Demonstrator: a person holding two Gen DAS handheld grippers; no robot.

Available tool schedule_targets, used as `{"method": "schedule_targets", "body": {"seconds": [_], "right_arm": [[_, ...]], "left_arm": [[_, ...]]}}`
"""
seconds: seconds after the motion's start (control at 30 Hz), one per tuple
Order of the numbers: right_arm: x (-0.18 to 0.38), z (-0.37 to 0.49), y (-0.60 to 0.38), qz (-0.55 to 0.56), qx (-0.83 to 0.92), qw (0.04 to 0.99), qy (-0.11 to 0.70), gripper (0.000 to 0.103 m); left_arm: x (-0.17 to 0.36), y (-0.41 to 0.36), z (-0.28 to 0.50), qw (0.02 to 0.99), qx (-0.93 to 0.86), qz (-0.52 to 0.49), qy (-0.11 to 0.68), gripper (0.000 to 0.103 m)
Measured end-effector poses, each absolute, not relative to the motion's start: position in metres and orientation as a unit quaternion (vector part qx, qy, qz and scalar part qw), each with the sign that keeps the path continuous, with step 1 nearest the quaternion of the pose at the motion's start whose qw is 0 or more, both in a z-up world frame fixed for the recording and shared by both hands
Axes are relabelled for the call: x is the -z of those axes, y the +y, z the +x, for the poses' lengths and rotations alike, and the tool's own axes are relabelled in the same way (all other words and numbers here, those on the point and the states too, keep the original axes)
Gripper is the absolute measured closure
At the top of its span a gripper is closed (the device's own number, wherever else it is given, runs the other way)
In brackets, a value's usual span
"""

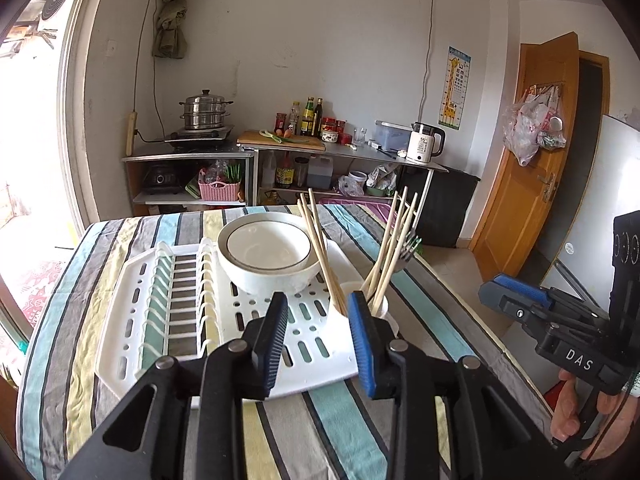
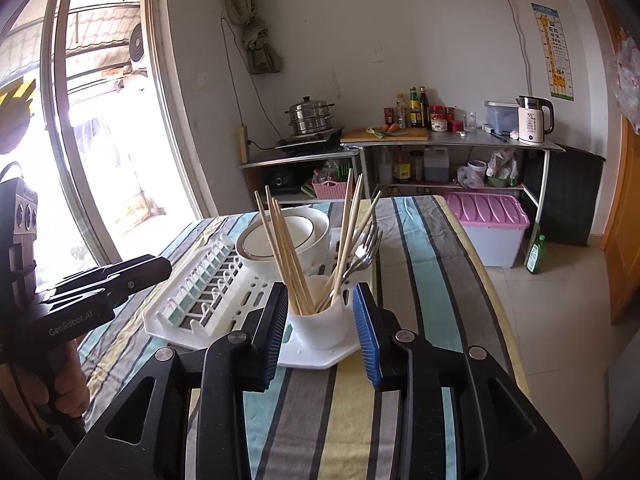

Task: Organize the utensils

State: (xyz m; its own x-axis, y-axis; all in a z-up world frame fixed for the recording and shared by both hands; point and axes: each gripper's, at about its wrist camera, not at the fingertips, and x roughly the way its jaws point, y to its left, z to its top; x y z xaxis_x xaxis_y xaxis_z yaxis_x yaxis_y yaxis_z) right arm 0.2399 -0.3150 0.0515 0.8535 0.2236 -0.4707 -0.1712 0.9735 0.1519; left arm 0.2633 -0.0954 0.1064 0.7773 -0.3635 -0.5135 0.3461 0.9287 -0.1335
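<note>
A: Left wrist view, status?
B: Left gripper (image 1: 318, 336) open, nothing btwn pads, above white dish rack (image 1: 132, 320) on striped tablecloth (image 1: 344, 412). Stacked bowls (image 1: 270, 256) sit in rack. Chopsticks (image 1: 320, 252) stand in white utensil cup (image 1: 380, 306) at rack's right end.

A: Right wrist view?
B: Right gripper (image 2: 322, 334) open, pads either side of cup (image 2: 322, 326), contact unclear. Cup holds chopsticks (image 2: 286, 256) and forks (image 2: 362, 254), upright, leaning.

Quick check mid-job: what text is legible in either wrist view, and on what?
"DAS": right gripper body, seen from the left wrist.
"GenRobot.AI": left gripper body, seen from the right wrist.
"55": kettle display.
Giraffe poster: print too small.
Bottle labels: too small.
</note>
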Motion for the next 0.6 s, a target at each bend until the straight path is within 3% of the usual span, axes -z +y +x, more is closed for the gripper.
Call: {"method": "schedule_targets", "body": {"seconds": [0.6], "right_arm": [[-0.016,0.115,-0.28,0.03,-0.096,0.964,0.247,0.059]], "left_arm": [[-0.063,-0.055,0.136,0.951,0.141,-0.027,0.273,0.064]]}}
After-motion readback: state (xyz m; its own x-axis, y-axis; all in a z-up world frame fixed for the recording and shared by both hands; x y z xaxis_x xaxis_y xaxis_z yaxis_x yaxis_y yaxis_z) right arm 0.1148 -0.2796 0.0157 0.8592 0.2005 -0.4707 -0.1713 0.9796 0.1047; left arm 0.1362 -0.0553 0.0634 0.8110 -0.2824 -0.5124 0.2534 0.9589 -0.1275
